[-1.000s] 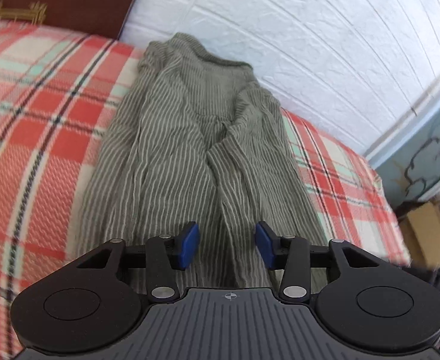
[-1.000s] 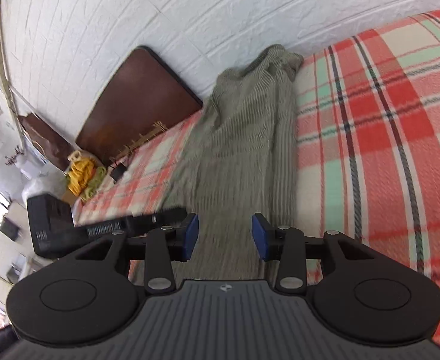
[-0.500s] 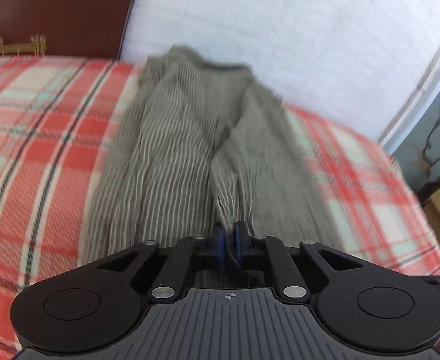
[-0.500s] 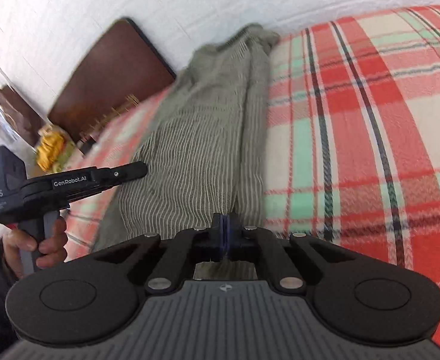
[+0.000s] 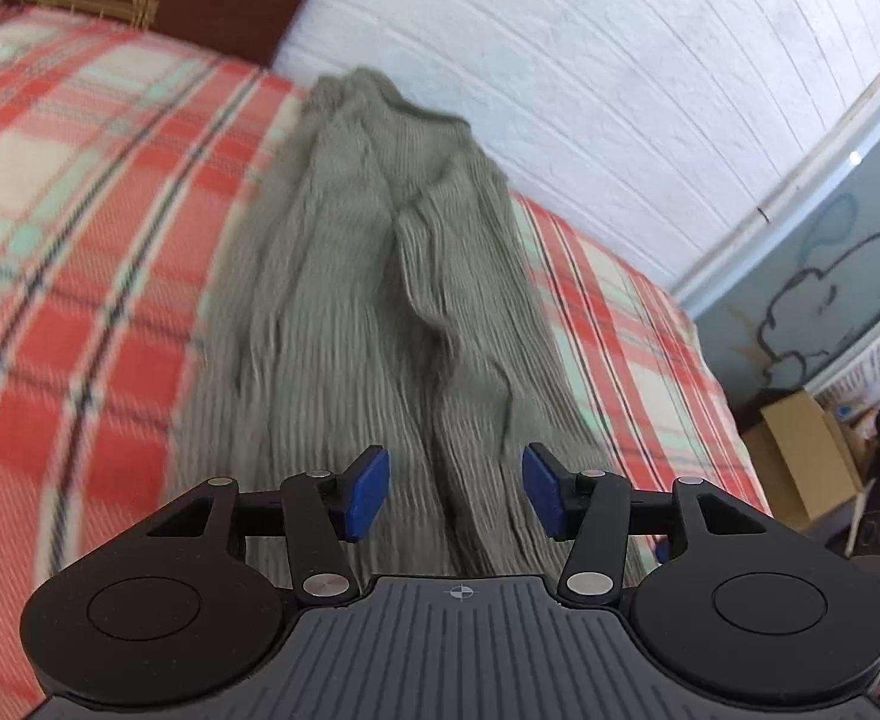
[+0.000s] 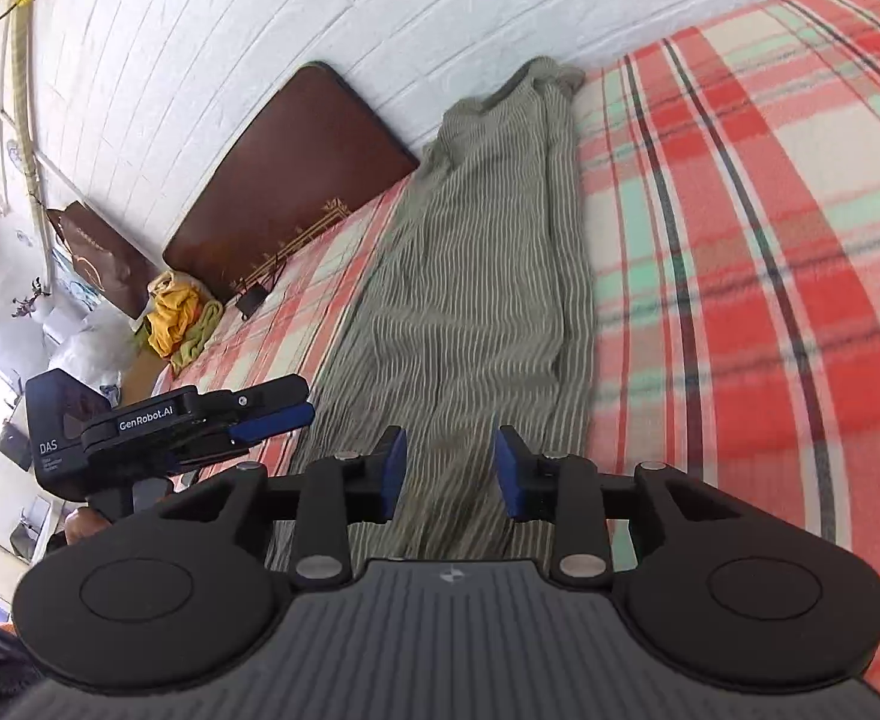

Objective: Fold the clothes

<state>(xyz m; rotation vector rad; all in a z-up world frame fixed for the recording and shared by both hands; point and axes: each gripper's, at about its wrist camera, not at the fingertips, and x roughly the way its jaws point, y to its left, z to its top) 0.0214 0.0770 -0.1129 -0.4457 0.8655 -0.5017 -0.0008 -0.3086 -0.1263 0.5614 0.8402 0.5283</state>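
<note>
The striped grey-green garment (image 6: 470,276) lies lengthwise toward the white wall (image 6: 212,30); left gripper (image 5: 455,492) and right gripper (image 6: 449,473) are opening, gripping nothing.

Home bedroom: plaid-blanketed bed (image 6: 740,240), dark wooden headboard (image 6: 296,168), white brick wall (image 5: 590,60), clothes pile (image 6: 176,318).

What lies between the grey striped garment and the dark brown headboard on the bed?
In the right wrist view, a strip of the red plaid blanket separates the grey striped garment from the dark brown headboard; nothing else shows there.
</note>
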